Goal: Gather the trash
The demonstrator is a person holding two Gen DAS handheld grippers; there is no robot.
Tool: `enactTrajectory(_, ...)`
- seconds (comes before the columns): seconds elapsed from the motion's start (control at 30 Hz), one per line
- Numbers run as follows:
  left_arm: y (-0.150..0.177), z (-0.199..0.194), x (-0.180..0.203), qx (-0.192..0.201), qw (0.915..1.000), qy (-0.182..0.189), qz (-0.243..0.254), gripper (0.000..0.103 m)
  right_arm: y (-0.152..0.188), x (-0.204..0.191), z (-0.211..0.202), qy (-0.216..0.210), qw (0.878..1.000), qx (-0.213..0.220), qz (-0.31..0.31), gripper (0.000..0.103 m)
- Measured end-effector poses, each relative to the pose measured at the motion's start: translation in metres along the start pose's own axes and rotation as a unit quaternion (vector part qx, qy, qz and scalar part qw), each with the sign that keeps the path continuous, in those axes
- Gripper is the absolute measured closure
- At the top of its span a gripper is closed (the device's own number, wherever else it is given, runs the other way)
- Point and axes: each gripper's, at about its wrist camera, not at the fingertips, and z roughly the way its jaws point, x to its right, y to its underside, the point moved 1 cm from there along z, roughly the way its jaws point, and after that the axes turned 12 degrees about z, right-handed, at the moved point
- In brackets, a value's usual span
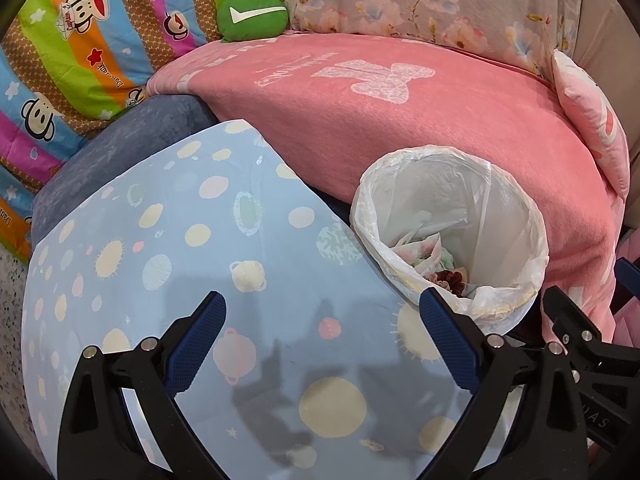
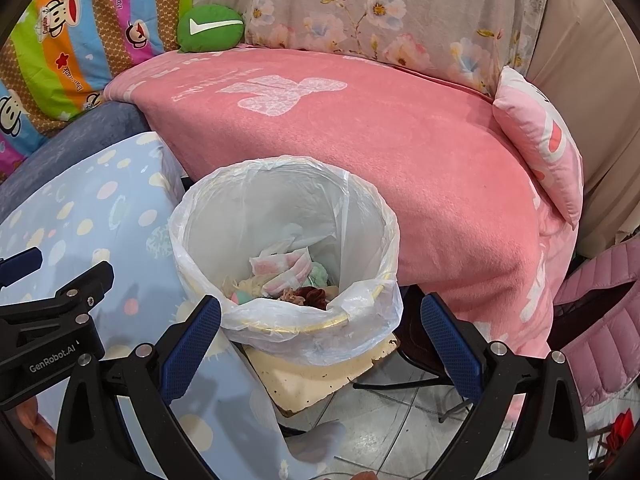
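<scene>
A round bin lined with a clear plastic bag (image 2: 280, 320) stands on the floor between the blue planet-print cloth and the pink blanket. It holds crumpled wrappers and tissues (image 2: 280, 276). The bin also shows in the left wrist view (image 1: 512, 216). My right gripper (image 2: 320, 316) is open and empty, with its fingers on either side of the bin's near rim. My left gripper (image 1: 322, 312) is open and empty above the blue cloth (image 1: 180, 280), to the left of the bin. The left gripper's body also shows in the right wrist view (image 2: 52, 320).
A pink blanket (image 2: 400, 140) covers the sofa seat behind the bin. A green cushion (image 2: 210, 26), a striped monkey-print quilt (image 2: 60, 40) and a floral cover (image 2: 380, 12) lie at the back. A pink pillow (image 2: 548, 148) and pink padded item (image 2: 600, 320) are at the right. A stained board (image 2: 320, 376) sits under the bin on the tiled floor.
</scene>
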Motion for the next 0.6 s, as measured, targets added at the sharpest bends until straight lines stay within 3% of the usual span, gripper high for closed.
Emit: enactTrajectory(0.6,0.0025,0.0005,0.0024,-0.001,1.0000,0.001,0.007,0.010,0.0013,-0.0004,0.0007,0.000,1.000,-0.001,-0.001,0.007)
